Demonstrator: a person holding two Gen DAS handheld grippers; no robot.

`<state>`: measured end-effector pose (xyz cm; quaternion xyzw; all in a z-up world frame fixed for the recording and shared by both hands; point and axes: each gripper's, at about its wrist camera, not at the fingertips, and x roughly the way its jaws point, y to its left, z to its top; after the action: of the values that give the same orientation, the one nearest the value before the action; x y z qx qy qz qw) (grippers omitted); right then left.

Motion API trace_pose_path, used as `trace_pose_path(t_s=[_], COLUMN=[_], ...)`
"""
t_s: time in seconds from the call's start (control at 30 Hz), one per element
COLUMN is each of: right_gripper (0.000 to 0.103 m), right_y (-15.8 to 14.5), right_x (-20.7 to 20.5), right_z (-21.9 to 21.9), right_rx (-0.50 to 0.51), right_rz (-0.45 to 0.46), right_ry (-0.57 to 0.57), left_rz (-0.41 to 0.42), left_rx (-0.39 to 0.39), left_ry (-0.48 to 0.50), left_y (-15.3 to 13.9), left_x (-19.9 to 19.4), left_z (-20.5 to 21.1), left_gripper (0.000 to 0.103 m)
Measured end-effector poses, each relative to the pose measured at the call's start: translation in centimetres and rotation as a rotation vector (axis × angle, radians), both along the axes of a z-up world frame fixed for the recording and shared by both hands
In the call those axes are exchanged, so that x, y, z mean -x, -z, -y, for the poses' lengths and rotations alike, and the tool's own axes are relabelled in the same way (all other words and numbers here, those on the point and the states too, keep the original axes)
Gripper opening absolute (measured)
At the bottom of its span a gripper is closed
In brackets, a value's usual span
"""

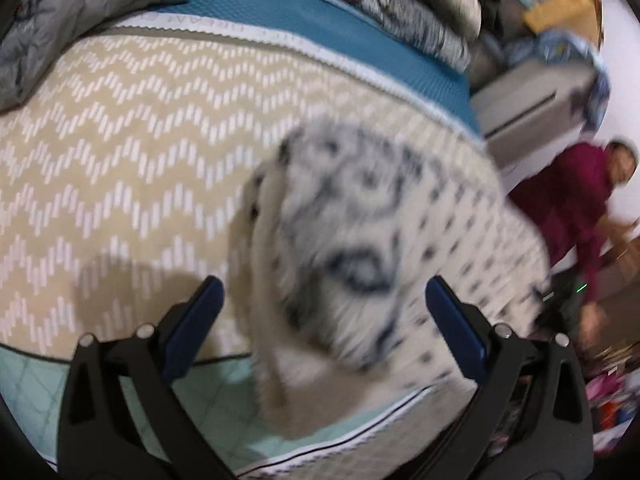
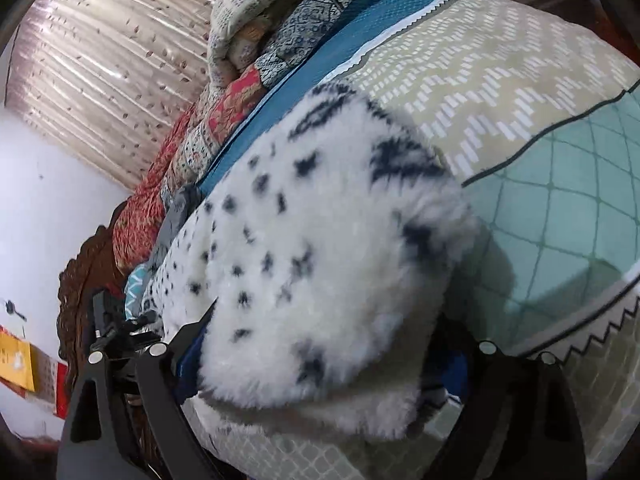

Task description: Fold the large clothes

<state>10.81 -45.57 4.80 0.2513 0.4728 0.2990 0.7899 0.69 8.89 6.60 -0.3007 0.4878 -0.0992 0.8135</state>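
Observation:
A fluffy white garment with dark blue spots and patterns [image 1: 352,240] lies on the bed, blurred in the left wrist view. My left gripper [image 1: 324,292] is open, its blue-padded fingers [image 1: 200,312] standing wide on either side of a raised fold of the garment. In the right wrist view the same fleece garment [image 2: 304,264] bulges up between the fingers and covers them. My right gripper [image 2: 312,364] has its fingertips hidden under the fleece, so I cannot tell how the jaws stand.
The bed carries a beige zigzag-patterned cover [image 1: 120,152] with a mint quilted border [image 2: 568,216] and a blue sheet [image 1: 280,4]. Folded quilts are stacked at the far side [image 2: 256,60]. A grey blanket [image 1: 60,12] lies at the left. A person in maroon [image 1: 576,208] crouches beside the bed.

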Motion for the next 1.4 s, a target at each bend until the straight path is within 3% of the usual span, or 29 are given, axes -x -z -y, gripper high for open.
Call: trace_pose_path(t_s=[0.03,0.1,0.17,0.2,0.23,0.27,0.33,0.43,0.53,0.63,0.7,0.73,0.77,0.8,0.87,0.9,0.97,1.23,1.4], right_gripper=[0.076,0.044,0.027,0.023,0.021,0.02,0.019,0.019,0.019,0.02,0.023,0.023,0.023,0.023,0.023,0.023,0.024,0.025,0.026], right_y=[0.2,0.4,-0.1,-0.9,-1.8,-3.4,-6.7,-11.2,-11.1,-4.9,1.9,3.5,4.2,4.3,4.1,4.0,4.0,3.5,3.0], right_x=[-0.3,-0.7,-0.8,-0.4,-0.2,0.6,2.2,5.3,6.2,3.5,1.6,1.5,1.6,1.6,1.5,1.5,1.6,3.4,2.3], right_z=[-0.5,-1.9,-3.7,-4.5,-5.2,-5.8,-6.4,-7.0,-8.2,-9.0,-8.2,-6.7,-5.2,-4.7,-5.0,-5.2,-5.4,-6.2,-7.8], right_rx=[-0.017,-0.072,-0.037,-0.027,-0.029,-0.039,-0.084,-0.127,-0.037,0.053,0.049,-0.106,-0.236,-0.267,-0.231,-0.208,-0.192,-0.141,-0.137], right_rz=[-0.013,-0.052,-0.063,-0.05,-0.032,0.004,0.086,0.251,0.299,0.114,-0.124,-0.171,-0.178,-0.193,-0.195,-0.19,-0.18,-0.118,-0.099], right_ry=[0.002,-0.026,-0.051,-0.07,-0.087,-0.105,-0.136,-0.192,-0.204,-0.173,-0.115,-0.062,-0.021,-0.021,-0.045,-0.057,-0.058,-0.028,-0.023], left_rz=[-0.015,-0.061,-0.082,-0.059,-0.03,-0.012,0.036,0.161,0.19,0.039,-0.089,-0.081,-0.023,0.004,0.023,0.033,0.037,0.021,0.03], left_rx=[0.012,0.009,-0.074,-0.122,-0.136,-0.104,-0.024,-0.002,-0.031,-0.104,-0.172,-0.142,-0.123,-0.126,-0.25,-0.315,-0.364,-0.319,-0.324], left_ry=[0.004,0.032,0.063,0.064,0.078,0.078,0.067,0.055,0.004,-0.05,-0.097,-0.132,-0.145,-0.137,-0.079,-0.046,-0.031,-0.025,-0.028], left_y=[0.3,1.4,1.9,1.4,0.5,-0.6,-2.9,-7.2,-7.5,-2.4,1.5,3.3,3.2,3.1,3.0,3.0,3.2,2.9,3.3], left_x=[-0.3,-0.9,-0.5,0.0,0.6,1.3,2.7,5.6,7.2,6.7,6.4,6.8,7.3,7.6,7.5,7.5,7.6,6.7,7.2], left_z=[0.2,1.3,3.6,4.2,4.8,4.8,4.1,3.0,1.4,0.7,0.7,0.3,0.3,0.6,2.4,3.4,4.1,3.6,3.0], left_gripper=[0.097,0.092,0.061,0.052,0.034,0.027,0.027,0.027,0.027,0.027,0.057,0.074,0.082,0.085,0.089,0.091,0.094,0.094,0.094])
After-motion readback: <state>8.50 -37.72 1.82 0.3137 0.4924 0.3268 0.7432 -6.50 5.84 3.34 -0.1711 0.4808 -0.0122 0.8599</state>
